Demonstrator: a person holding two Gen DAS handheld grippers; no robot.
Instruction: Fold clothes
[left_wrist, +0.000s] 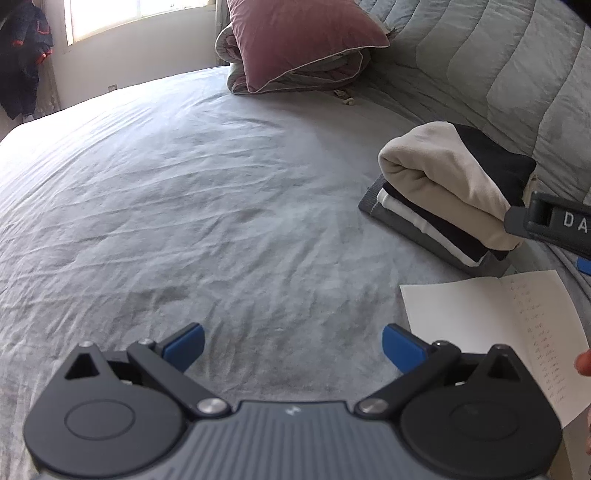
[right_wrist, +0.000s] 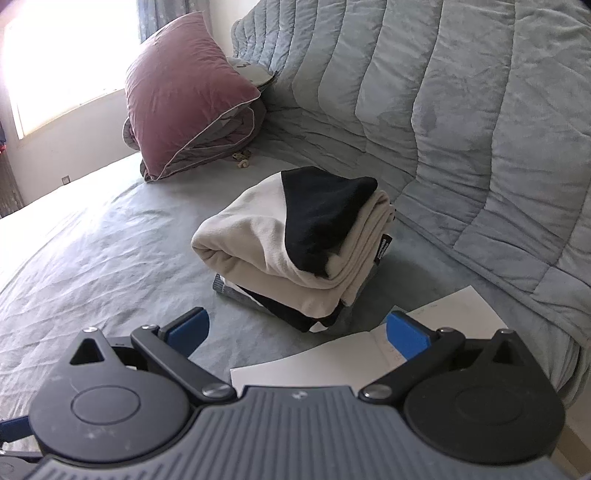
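stack (right_wrist: 295, 247) of folded clothes sits on bed (left_wrist: 184, 206); left gripper (left_wrist: 293, 345) and right gripper (right_wrist: 297, 330) hover empty, jaws spread. next garment, unseen, needs flat sheet space.

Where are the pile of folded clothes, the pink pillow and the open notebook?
pile of folded clothes (right_wrist: 273, 240): right wrist view, cream top layer.
pink pillow (right_wrist: 184, 85): right wrist view, middle of its face.
open notebook (left_wrist: 465, 314): left wrist view, blank left page.

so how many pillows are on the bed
1: the mauve pillow leans on a folded grey quilt at the far end of the bed. Others may be hidden.
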